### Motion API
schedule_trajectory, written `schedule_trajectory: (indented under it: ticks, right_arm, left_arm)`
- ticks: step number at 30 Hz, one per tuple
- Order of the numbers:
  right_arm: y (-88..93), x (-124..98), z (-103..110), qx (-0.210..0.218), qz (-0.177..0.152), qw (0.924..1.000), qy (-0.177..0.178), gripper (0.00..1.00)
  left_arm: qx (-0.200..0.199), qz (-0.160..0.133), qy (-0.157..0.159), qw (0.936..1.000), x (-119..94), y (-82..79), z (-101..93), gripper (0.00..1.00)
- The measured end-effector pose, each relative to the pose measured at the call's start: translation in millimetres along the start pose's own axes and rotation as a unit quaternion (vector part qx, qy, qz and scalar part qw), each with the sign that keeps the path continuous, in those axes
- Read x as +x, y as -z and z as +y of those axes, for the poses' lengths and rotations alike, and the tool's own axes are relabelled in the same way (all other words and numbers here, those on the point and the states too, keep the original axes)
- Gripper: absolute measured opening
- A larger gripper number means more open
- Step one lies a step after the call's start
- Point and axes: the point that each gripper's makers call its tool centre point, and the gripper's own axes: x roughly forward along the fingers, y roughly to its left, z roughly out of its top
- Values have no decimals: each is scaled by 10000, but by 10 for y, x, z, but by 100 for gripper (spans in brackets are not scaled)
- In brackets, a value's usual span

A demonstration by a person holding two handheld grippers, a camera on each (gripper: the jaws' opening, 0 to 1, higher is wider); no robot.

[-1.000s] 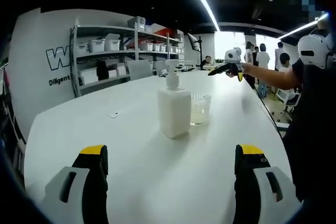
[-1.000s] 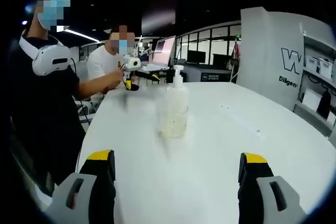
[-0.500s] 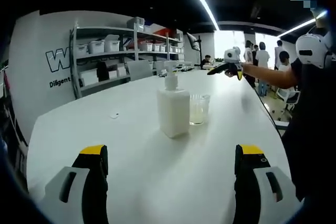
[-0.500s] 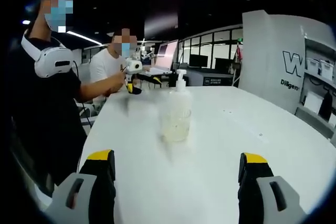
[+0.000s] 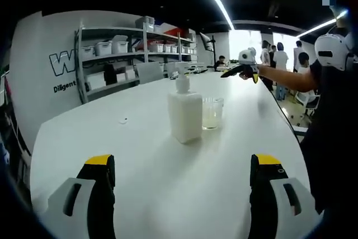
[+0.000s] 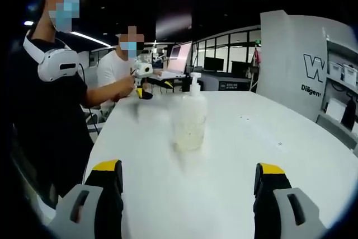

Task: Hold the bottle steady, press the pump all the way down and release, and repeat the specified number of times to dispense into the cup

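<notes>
While both yellow-tipped grippers, left (image 5: 182, 177) and right (image 6: 187, 183), gape empty, the white pump bottle (image 5: 185, 112) touches the clear glass cup (image 5: 212, 113) mid-table, on the white table (image 5: 140, 138).

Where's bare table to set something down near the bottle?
Widest free patch: table between the left gripper and the bottle. Also bare toward the shelves, apart from a small white scrap. Crowded: the cup stands close beside the bottle, gap unclear. The right gripper also has bare table ahead.
</notes>
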Motion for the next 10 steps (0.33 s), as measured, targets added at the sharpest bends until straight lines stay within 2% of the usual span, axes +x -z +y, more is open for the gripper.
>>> schedule_trajectory:
  ticks: [10]
  right_arm:
    - [27,-6,52,-13,17,10000,-7,99]
  left_arm:
    - [-8,14,8,10000,18,6,-5,99]
